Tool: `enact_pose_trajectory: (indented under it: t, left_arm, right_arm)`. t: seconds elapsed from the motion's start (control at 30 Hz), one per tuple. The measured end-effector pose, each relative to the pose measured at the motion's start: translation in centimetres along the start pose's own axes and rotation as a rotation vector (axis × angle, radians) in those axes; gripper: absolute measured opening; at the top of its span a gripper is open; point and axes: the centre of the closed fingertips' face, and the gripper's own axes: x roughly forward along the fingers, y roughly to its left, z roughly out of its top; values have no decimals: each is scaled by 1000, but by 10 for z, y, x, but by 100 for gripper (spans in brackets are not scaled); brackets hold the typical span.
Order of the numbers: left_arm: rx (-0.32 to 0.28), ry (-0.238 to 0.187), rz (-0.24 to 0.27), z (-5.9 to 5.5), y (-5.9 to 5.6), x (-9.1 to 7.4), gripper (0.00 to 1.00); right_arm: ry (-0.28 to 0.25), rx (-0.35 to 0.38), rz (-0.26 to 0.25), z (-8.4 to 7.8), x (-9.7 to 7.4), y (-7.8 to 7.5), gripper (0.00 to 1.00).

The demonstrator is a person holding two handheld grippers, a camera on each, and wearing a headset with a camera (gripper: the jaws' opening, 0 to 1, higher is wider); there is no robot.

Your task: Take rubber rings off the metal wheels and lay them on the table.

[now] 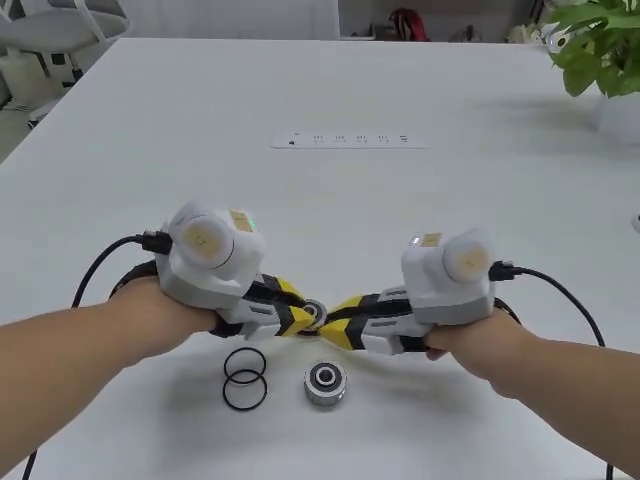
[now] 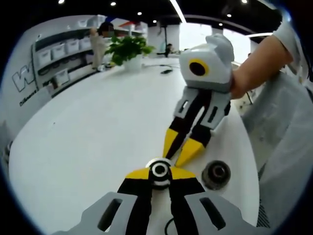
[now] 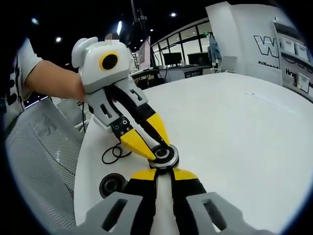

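metal wheel (image 1: 313, 313), lower centre, is clamped in the left hand-held gripper (image 1: 303, 318); right hand-held gripper (image 1: 330, 325) meets it head-on from the right, jaws nearly together at its rim, grip unclear.

Held wheel (image 1: 314, 313), head view: largely covered by the yellow tips of the left tongs (image 1: 293, 318) and right tongs (image 1: 338, 325). Too small to tell whether a rubber ring sits on it. Grip of the right tips unclear. Two loose rings (image 3: 112, 154) on the surface (image 3: 244, 137), right gripper view: partly behind the left tongs. Right cable (image 1: 570, 297): cut by the near edge. Plant (image 1: 595, 45), far right: cropped. Power strip (image 1: 349, 140): socket detail too small to read.
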Motion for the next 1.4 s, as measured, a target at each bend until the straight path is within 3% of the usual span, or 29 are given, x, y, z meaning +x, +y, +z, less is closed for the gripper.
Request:
enact_pose_trajectory:
  t: [0.27, 0.63, 0.97, 1.4]
  left_arm:
    - [2, 5, 8, 0, 1, 0, 13]
    - [13, 25, 22, -1, 1, 1, 13]
    - [17, 44, 42, 1, 0, 3, 12]
    - [18, 75, 61, 0, 0, 4, 12]
  right_arm:
    - [0, 33, -8, -1, -1, -2, 2]
    - [-16, 148, -30, 0, -5, -8, 0]
    - [-75, 252, -46, 8, -10, -13, 0]
    - [-90, 311, -17, 14, -10, -7, 0]
